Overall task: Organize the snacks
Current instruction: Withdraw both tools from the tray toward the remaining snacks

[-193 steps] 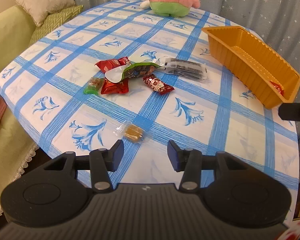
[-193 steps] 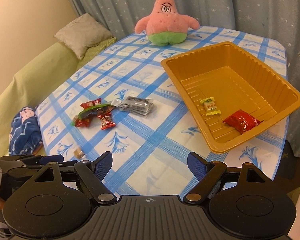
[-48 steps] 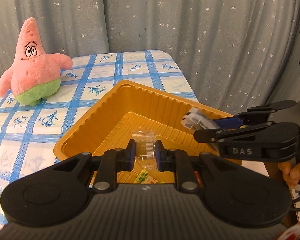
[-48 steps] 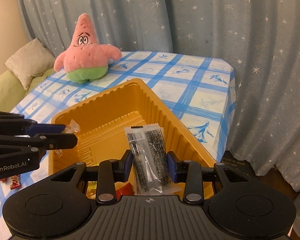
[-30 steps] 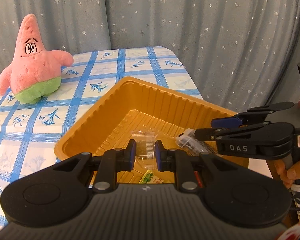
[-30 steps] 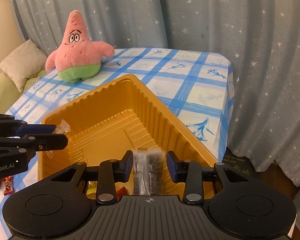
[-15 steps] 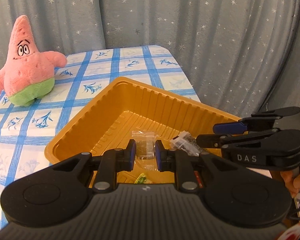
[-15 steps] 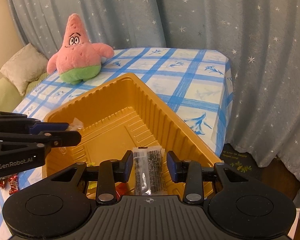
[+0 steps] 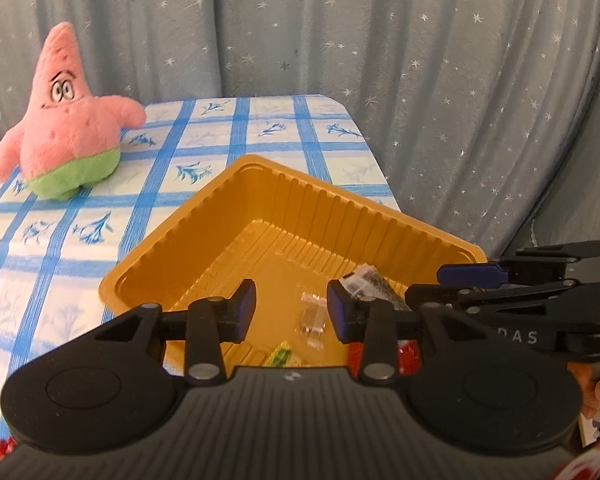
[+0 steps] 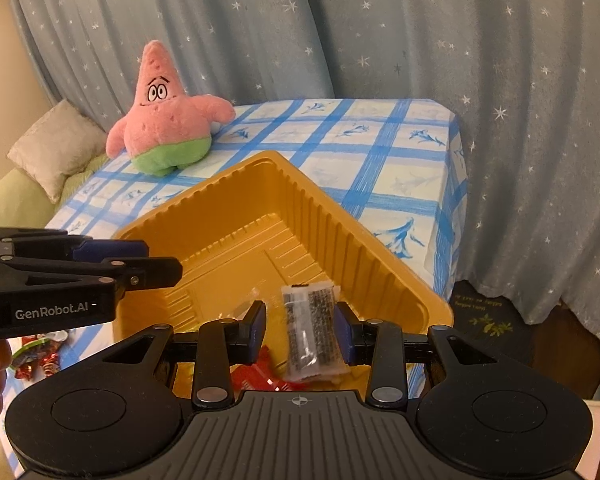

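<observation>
Releasing over the orange tray (image 9: pixel 260 184), left wrist view: left gripper (image 9: pixel 291 309) jaws opening, clear packet (image 9: pixel 312 320) loose between them above the tray floor; best dropped centrally. Right wrist view: right gripper (image 10: pixel 301 330) narrow, apparently free of the dark packet (image 10: pixel 310 332), long axis pointing away, lying in the tray.

The orange tray (image 10: pixel 342 236) is ribbed plastic with a slight sheen, and the dark sachet (image 10: pixel 310 330) in it has a glossy clear film wrapper. The tablecloth (image 9: pixel 204 148) is smooth checked cloth, the pink toy (image 10: pixel 164 128) fuzzy plush, the curtain (image 9: pixel 380 60) soft matt fabric.
</observation>
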`<state>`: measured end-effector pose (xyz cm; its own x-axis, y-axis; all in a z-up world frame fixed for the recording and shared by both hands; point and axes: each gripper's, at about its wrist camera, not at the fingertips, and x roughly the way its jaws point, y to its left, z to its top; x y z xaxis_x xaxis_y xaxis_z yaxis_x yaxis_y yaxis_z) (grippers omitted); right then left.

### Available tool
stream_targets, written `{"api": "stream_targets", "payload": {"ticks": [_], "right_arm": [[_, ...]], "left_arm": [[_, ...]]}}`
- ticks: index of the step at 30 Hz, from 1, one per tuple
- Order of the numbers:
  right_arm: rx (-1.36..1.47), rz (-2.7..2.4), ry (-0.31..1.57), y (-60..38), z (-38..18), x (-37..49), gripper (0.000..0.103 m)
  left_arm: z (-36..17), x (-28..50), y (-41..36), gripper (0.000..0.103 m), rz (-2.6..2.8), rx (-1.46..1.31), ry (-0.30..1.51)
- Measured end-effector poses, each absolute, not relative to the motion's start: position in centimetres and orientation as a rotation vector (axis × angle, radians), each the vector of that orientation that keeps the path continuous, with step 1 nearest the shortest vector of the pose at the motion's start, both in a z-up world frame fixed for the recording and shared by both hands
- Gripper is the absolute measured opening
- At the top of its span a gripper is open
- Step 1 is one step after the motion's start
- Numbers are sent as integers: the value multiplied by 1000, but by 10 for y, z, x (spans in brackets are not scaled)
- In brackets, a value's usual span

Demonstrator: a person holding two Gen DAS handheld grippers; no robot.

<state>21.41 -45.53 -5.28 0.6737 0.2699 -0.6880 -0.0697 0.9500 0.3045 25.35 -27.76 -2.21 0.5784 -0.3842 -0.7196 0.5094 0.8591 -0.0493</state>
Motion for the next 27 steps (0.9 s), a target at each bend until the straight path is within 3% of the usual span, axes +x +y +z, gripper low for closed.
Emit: {"api": "stream_targets", "payload": {"ticks": [3, 7, 12, 18, 27], "right_arm": [[276, 201, 813, -454, -49, 207, 40], [293, 201, 803, -453, -40, 193, 64], [302, 221, 789, -451, -26, 174, 69], [278, 251, 793, -444, -9, 148, 76], [254, 321, 784, -426, 13, 109, 78]], "left_arm": [[-18, 244, -269, 40, -511, 160, 806], [-9, 228, -256, 41, -484, 143, 809], [7, 204, -240, 54, -451, 132, 787], [25, 166, -221, 58, -416, 126, 775], [31, 112, -187, 60, -340, 70, 806]]}}
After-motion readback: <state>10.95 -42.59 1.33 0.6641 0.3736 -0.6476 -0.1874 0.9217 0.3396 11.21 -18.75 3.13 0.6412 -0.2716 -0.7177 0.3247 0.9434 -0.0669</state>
